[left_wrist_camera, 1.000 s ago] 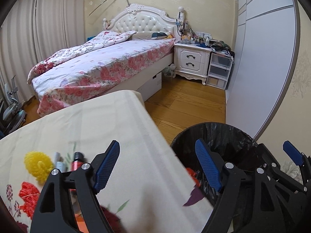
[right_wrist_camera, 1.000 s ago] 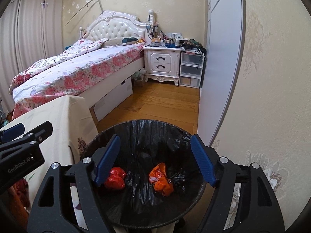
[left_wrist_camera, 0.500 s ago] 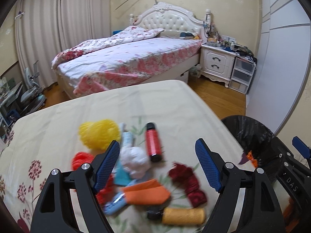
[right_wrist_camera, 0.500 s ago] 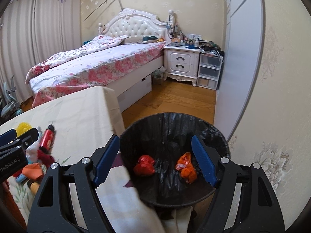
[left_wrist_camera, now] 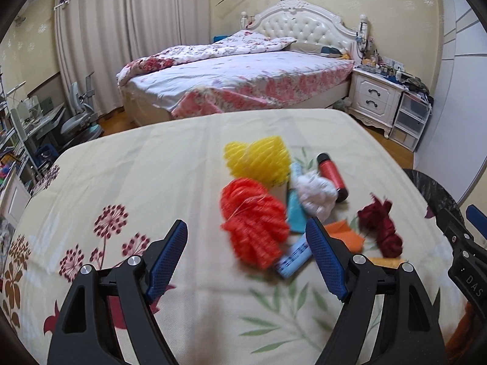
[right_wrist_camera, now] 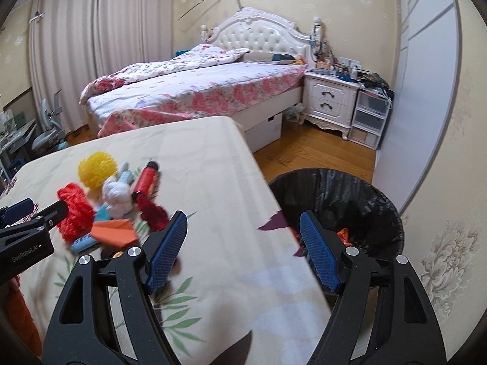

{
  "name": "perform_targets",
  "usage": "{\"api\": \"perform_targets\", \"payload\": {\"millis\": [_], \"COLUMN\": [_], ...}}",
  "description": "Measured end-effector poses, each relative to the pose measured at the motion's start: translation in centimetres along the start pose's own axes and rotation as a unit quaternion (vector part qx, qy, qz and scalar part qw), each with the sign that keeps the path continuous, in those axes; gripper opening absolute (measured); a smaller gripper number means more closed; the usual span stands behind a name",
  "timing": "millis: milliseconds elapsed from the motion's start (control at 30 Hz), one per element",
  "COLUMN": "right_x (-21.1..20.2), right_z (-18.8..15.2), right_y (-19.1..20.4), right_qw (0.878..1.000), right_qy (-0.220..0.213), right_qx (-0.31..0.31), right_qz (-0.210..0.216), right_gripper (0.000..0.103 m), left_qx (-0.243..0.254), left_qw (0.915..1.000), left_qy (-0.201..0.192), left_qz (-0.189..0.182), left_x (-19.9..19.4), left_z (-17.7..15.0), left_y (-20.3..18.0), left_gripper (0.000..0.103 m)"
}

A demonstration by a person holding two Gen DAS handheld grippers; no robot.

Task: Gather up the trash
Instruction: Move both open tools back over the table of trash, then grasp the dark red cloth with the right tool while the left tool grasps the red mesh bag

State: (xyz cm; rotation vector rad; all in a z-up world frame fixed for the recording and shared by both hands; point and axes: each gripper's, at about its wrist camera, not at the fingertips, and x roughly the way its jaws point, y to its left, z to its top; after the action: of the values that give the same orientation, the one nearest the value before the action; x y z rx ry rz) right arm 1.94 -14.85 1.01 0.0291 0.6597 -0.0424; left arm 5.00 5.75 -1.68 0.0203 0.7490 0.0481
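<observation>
In the left wrist view, the left gripper [left_wrist_camera: 246, 258] is hanging over the floral tablecloth [left_wrist_camera: 127, 182] with jaws spread and empty, the trash pile [left_wrist_camera: 292, 200] lying just ahead. In the right wrist view, the right gripper [right_wrist_camera: 243, 248] is hovering, jaws spread and empty, over the cloth's edge, with the pile to its left and the black-lined bin [right_wrist_camera: 350, 188] standing beside the table.

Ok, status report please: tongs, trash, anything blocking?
Left tongs open, empty. Right tongs open, empty. Trash pile on table; bin beside it. Nothing blocking.
</observation>
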Motion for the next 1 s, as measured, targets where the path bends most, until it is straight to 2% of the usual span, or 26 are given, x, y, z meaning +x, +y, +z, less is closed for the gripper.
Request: {"api": "perform_targets", "payload": {"millis": [367,700,900,1000], "right_x": [1.7,4.4,5.0,4.9], "right_z": [0.7,0.7,0.5,0.7], "right_y": [3.9,5.4,5.1,4.9], "right_qw": [0.998,0.993,0.991,0.992], "right_qy": [0.023,0.077,0.089,0.084], "right_qx": [-0.035,-0.058,-0.052,-0.053], "right_qz": [0.042,0.065,0.080,0.074], "right_gripper": [0.072,0.049,0.021,0.016], "left_qx": [-0.018,-0.013,-0.011,-0.013], "left_qw": [0.9996,0.9996,0.9995,0.9995], "left_qy": [0.014,0.025,0.031,0.030], "left_qz": [0.017,0.008,-0.001,-0.002], "left_x": [0.2,0.8,1.4,1.5], "left_z": [-1.5,-2.0,-1.5,-1.1], "left_y": [2.7,2.6,2.2,2.1], "left_gripper": [0.078,0.078,0.078,0.078]}}
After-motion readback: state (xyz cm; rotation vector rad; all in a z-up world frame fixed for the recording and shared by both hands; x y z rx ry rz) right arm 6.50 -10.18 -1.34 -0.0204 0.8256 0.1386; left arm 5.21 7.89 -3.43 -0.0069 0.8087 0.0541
